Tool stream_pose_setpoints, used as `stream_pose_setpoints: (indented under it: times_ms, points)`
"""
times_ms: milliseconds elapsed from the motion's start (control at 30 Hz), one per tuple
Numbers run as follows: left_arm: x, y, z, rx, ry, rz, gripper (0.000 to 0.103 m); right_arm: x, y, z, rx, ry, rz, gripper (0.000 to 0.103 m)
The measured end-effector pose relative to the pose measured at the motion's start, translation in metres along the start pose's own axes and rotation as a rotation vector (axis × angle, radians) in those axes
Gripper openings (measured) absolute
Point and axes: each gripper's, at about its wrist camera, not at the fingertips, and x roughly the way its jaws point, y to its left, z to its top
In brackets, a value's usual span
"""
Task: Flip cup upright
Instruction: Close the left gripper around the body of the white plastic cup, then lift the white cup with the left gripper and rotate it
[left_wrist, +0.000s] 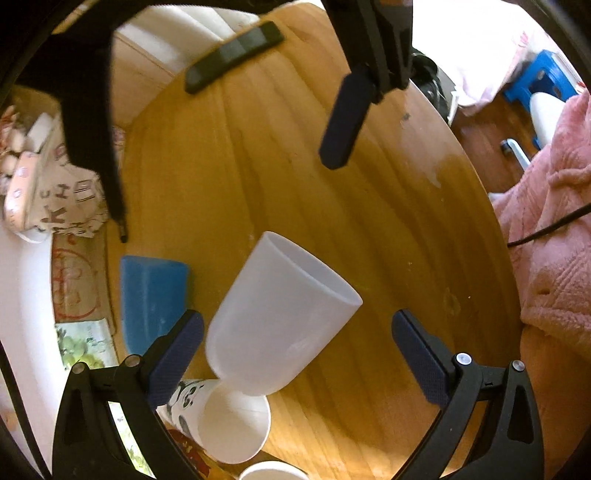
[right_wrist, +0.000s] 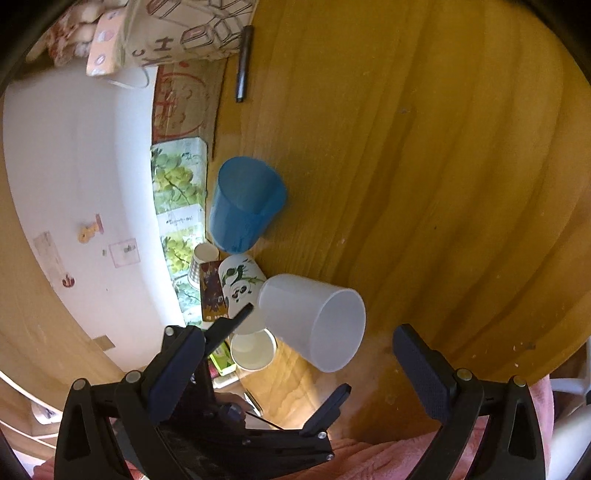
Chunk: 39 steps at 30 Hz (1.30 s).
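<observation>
A translucent white plastic cup (left_wrist: 280, 314) lies tilted on the wooden table (left_wrist: 258, 166), its base against a panda paper cup (left_wrist: 218, 417) and its mouth pointing away. It also shows in the right wrist view (right_wrist: 314, 321), mouth towards the camera. My left gripper (left_wrist: 297, 350) is open with its fingers on either side of the cup's base, not touching it. My right gripper (right_wrist: 299, 363) is open, just in front of the cup's mouth; it also shows in the left wrist view, high over the table (left_wrist: 236, 184).
A blue plastic cup (right_wrist: 245, 203) stands upside down by the table's left edge. The panda cup (right_wrist: 240, 284) and small paper cups (right_wrist: 253, 349) cluster near the white cup. A black bar (left_wrist: 234, 55) lies at the table's far end. Boxes and a printed bag (right_wrist: 177, 33) line the wall.
</observation>
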Motion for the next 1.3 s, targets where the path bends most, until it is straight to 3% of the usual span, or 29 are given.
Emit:
stream_pose_setpoints:
  times_ms: [433,700,900,1100,1300]
  points:
    - [0.025,0.002,0.007,0.128,0.058,-0.030,0.101,-0.013,-0.014,0.009,0.072,-0.030,0.073,0.103]
    - [0.031,0.005,0.014,0.125,0.077,-0.091,0.095,-0.022,-0.020,0.012,0.096,-0.046,0.102,0.103]
    - [0.030,0.011,0.023,0.094,0.091,-0.147,0.081,-0.030,-0.022,0.015,0.098,-0.051,0.116,0.103]
    - [0.032,0.016,0.027,0.059,0.103,-0.157,0.072,-0.037,-0.021,0.018,0.075,-0.041,0.112,0.103]
    - [0.023,0.025,0.028,-0.066,0.084,-0.154,0.071,-0.042,-0.017,0.022,0.040,-0.011,0.096,0.103]
